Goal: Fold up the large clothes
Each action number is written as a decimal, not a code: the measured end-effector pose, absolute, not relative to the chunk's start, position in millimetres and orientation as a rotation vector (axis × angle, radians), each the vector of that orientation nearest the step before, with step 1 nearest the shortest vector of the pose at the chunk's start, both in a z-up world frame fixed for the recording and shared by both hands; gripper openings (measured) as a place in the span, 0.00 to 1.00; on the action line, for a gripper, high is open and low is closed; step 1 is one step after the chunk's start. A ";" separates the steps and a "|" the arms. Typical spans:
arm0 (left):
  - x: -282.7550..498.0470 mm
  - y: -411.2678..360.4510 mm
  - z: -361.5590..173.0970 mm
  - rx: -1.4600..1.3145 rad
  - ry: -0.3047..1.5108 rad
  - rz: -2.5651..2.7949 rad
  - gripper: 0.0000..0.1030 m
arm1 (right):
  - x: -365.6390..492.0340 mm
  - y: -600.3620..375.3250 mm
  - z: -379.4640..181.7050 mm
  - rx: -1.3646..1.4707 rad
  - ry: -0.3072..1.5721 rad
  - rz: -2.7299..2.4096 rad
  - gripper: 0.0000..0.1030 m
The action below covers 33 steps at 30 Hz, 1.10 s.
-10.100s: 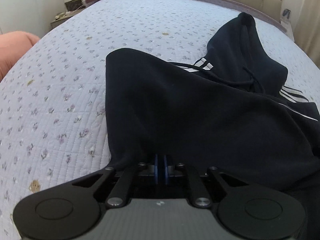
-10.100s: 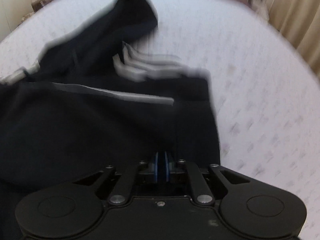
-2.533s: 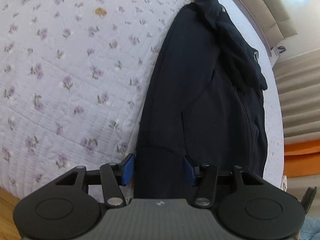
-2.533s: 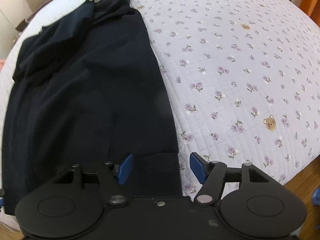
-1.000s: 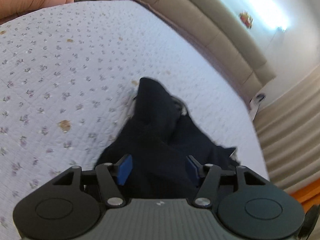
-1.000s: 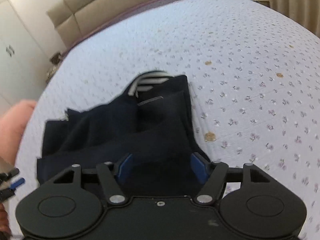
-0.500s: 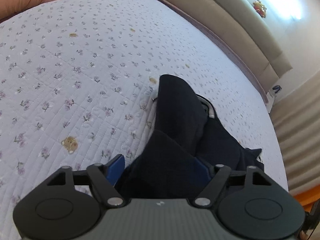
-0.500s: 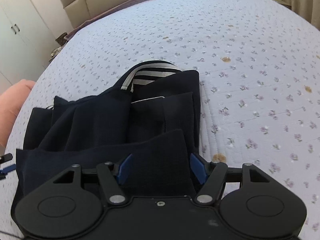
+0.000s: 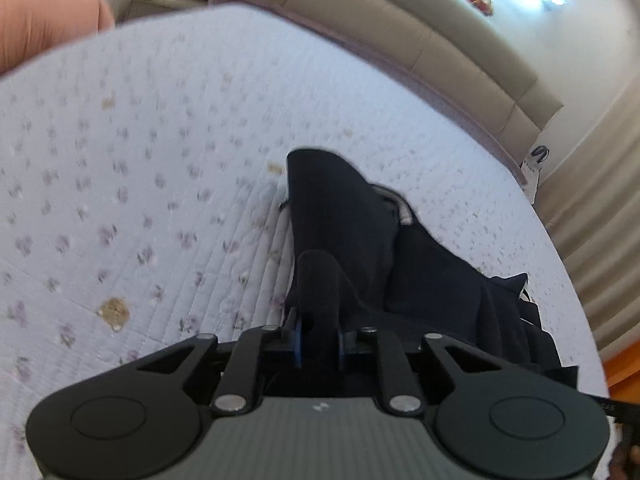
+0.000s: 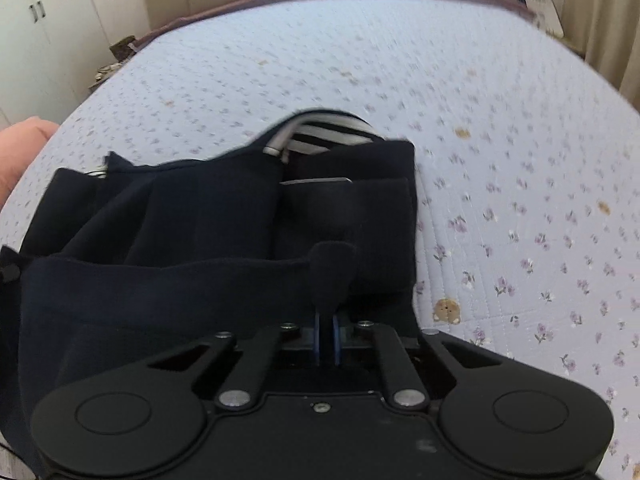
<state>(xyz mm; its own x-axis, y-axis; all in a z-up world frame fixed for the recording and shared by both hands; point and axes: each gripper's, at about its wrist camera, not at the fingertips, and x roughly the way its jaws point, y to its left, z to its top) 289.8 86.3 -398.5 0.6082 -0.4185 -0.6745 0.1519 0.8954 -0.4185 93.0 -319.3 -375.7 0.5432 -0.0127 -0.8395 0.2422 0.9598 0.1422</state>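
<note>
Left gripper (image 9: 319, 342): jaws pinched on a bunched fold of the dark navy garment (image 9: 432, 280).
Right gripper (image 10: 327, 338): jaws nearly together, clamping the garment's near edge.
Garment: partly folded on the floral bedspread (image 10: 500, 160), striped lining (image 10: 324, 136) showing at its far end.
Beyond: beige headboard (image 9: 400, 36).

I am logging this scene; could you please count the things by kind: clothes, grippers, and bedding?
Clothes: 1, the navy hoodie
Grippers: 2, the left gripper and the right gripper, each shut on the hoodie
Bedding: 1, the quilt
Total: 4
</note>
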 end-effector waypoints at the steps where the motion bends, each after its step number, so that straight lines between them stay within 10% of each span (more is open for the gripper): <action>1: 285.5 85.4 -393.1 -0.340 0.844 -0.337 0.15 | 88.2 -313.9 -369.8 0.242 0.966 -0.149 0.07; 27: 355.8 53.1 -300.3 -0.322 0.518 -0.453 0.06 | 137.1 -328.9 -273.1 0.113 0.586 -0.239 0.06; 33: 429.3 12.4 -363.3 -0.209 0.643 -0.347 0.06 | 216.2 -349.0 -335.4 0.113 0.682 -0.319 0.06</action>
<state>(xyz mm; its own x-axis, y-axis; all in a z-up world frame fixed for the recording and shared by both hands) 429.3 12.4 -363.3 0.7457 -0.3782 -0.5485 0.2500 0.9220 -0.2958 216.2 -349.0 -335.4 0.7299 -0.2525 -0.6352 0.3256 0.9455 -0.0017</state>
